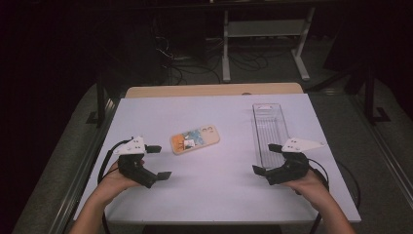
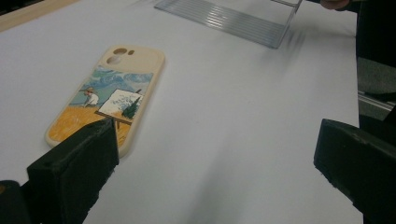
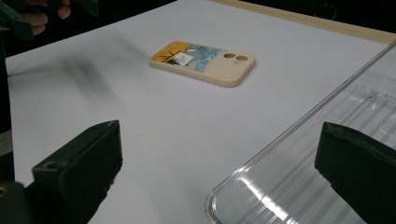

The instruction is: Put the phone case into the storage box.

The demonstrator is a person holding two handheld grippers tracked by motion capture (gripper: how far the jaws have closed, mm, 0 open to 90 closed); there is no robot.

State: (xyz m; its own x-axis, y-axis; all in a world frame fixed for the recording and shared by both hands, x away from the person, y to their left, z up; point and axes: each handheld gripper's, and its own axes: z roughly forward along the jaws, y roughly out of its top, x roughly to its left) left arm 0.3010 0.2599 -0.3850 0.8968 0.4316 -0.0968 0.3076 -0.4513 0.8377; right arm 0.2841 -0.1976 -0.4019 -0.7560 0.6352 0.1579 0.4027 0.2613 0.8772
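My left gripper [image 1: 157, 162] hovers with fingers spread wide, holding nothing. Just right of it the phone case [image 1: 195, 139] lies flat on the white bench [image 1: 219, 190]. Farther right, my right gripper [image 1: 267, 158], fingers wide too, straddles the clear tray's [image 1: 269, 124] near end.

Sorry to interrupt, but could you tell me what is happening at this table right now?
A person holds a tool in each hand over a white table. The left tool and right tool are both open and holding nothing. A phone case lies flat between them, and a clear plastic tray sits by the right tool.
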